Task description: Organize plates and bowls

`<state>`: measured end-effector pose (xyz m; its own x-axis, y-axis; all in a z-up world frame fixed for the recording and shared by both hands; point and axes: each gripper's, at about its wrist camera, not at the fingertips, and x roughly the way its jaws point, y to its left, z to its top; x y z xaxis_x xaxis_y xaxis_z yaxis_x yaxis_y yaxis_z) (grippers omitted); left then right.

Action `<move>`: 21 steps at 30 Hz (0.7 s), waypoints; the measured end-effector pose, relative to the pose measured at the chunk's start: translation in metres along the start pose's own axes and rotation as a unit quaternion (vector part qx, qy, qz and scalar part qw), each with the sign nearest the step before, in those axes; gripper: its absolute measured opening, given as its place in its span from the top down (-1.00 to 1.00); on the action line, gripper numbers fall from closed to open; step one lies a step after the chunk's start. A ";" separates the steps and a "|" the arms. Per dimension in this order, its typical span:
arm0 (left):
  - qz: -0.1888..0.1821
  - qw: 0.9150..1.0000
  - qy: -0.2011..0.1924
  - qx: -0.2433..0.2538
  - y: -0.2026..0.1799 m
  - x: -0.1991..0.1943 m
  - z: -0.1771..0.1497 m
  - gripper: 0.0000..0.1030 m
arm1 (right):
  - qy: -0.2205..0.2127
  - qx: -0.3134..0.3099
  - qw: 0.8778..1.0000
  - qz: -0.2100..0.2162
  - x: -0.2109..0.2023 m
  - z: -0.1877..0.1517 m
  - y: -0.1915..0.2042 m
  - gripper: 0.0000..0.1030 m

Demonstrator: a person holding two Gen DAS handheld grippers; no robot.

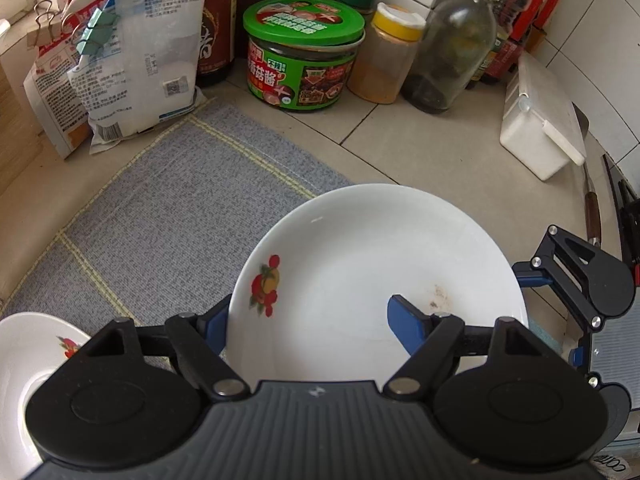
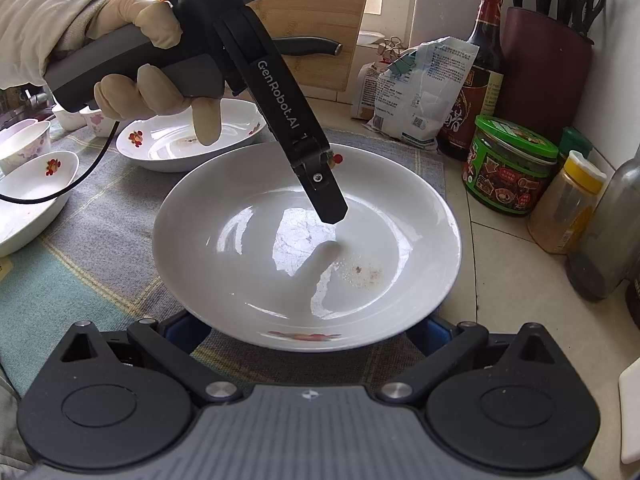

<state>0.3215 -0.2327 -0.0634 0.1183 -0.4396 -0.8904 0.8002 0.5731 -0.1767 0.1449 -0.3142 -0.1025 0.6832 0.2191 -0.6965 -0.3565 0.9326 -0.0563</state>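
A white ceramic plate with red fruit decals [image 2: 248, 248] sits on the grey checked cloth mat [image 1: 180, 208] covering the tiled kitchen counter [image 1: 420, 152], close to the mat's right edge. The left gripper [image 1: 308, 316] straddles the plate's rim: one blue-padded finger [image 1: 408, 320] lies over the inside of the plate near a brownish smear, the other [image 1: 214, 320] passes outside the rim. The jaws stand about half spread, and the pictures do not show whether the pads press the china. In the right wrist view, a cream-gloved hand [image 2: 156, 80] holds this tool by its grey handle, its black finger reaching into the plate's well.

The right gripper [image 2: 304, 340] rests at the near rim of the same plate. Its blue fingers pass under the plate's edge on either side and are hidden there, so whether it is clenched or released cannot be told.

Farther left on the mat stand a second white fruit-patterned plate [image 2: 192, 140], a small white bowl with a red decal [image 2: 32, 184] and flowered cups, all apart from the plate being handled.

Along the counter's back edge stand a green-lidded jar of mushroom sauce [image 1: 304, 52], a yellow-capped spice jar [image 1: 388, 56], a clear glass bottle with a red cap [image 1: 456, 44], a dark soy sauce bottle [image 2: 480, 76] and clipped white paper bags [image 1: 136, 48]. A white plastic box [image 1: 540, 120] lies toward the right-hand wall.
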 end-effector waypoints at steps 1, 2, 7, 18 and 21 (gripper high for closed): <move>0.000 1.000 -0.001 0.000 0.000 0.001 0.001 -0.52 | 0.001 0.000 1.000 -0.001 0.002 0.000 -0.001 -1.00; 0.000 1.000 -0.002 0.001 0.000 0.003 0.002 -0.52 | 0.002 0.001 1.000 -0.002 0.003 -0.001 -0.003 -1.00; -0.001 1.000 -0.002 0.002 0.002 0.011 0.006 -0.52 | 0.008 0.007 1.000 -0.004 0.008 -0.002 -0.010 -1.00; 0.001 1.000 -0.006 0.006 0.004 0.018 0.005 -0.52 | 0.014 0.010 1.000 -0.011 0.011 -0.003 -0.010 -1.00; 0.004 1.000 -0.006 0.010 0.004 0.019 0.004 -0.53 | 0.017 0.007 1.000 -0.015 0.012 -0.003 -0.009 -1.00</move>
<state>0.3293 -0.2419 -0.0793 0.1319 -0.4432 -0.8867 0.8105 0.5632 -0.1610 0.1547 -0.3211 -0.1119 0.6717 0.1822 -0.7180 -0.3271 0.9426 -0.0667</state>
